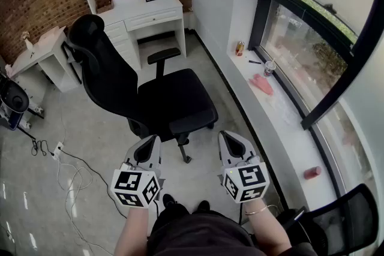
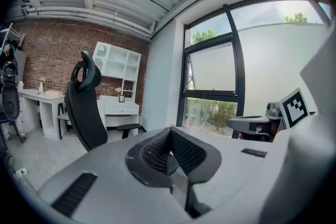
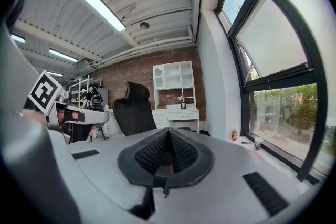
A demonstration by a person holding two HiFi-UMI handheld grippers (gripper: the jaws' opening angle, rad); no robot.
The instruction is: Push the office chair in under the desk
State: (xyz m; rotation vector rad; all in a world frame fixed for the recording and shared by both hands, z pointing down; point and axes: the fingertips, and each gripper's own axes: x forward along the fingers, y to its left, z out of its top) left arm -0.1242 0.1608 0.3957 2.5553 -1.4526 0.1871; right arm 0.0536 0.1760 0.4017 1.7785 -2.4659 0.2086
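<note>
Office chair (image 1: 165, 99) apart from desk (image 1: 135, 9), backrest upright, seat facing window (image 1: 312, 51). Left hand-held gripper (image 1: 148, 144), right hand-held gripper (image 1: 230, 142): jaws together, empty.

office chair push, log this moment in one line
phase: pre-contact | office chair: out from desk, untouched | left gripper: shut, empty | right gripper: shut, empty
</note>
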